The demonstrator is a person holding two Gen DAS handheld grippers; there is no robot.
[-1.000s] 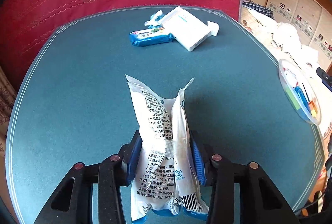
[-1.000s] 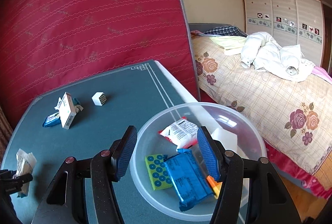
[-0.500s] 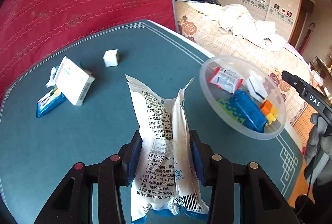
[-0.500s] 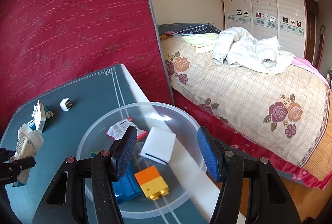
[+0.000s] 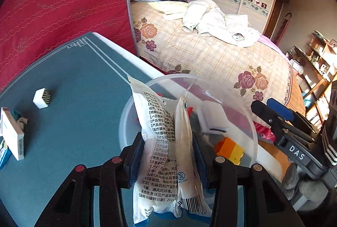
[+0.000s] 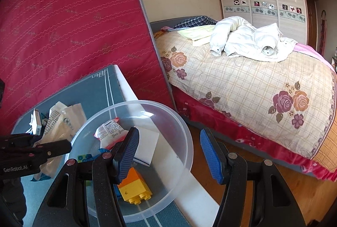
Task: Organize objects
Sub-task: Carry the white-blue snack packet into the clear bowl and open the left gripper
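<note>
A: Left wrist view: what differs from a second ago?

B: The left gripper, still pinching the white printed packet, has swung from mid-table to the clear plastic bowl, at twelve o'clock behind the packet.

A: Right wrist view?

B: The right gripper stands spread and empty; the bowl has slid to nine o'clock, under its left finger. The crinkled, translucent packet hangs at the bowl's left rim.

Teal table, clear bowl, orange-yellow brick, white black-printed packet.
</note>
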